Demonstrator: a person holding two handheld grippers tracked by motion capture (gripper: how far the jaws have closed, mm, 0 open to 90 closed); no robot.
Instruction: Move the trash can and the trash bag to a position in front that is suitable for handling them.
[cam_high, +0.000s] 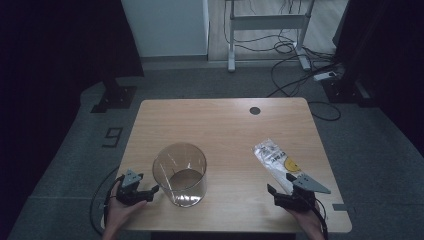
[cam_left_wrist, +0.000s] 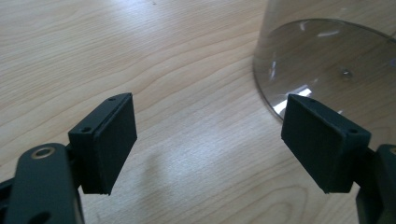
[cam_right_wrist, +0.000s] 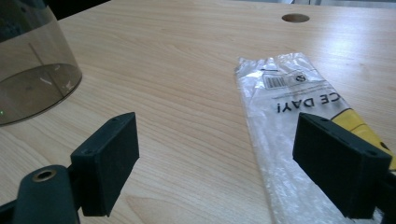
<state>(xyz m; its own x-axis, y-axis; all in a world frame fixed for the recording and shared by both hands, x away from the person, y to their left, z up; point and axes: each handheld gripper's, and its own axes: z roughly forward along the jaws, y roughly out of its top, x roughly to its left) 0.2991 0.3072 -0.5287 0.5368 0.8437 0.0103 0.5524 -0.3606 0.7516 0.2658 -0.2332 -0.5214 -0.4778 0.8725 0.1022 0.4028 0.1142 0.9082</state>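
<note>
We keep both jaw pairs spread and empty — left gripper beside the clear container, right gripper at the plastic bag — positioned for pickup.

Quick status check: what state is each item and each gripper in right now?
clear container: upright, empty, untouched
plastic bag: flat, folded on the table, not gripped
left gripper: open, beside the container
right gripper: open, at the bag's near end
</note>
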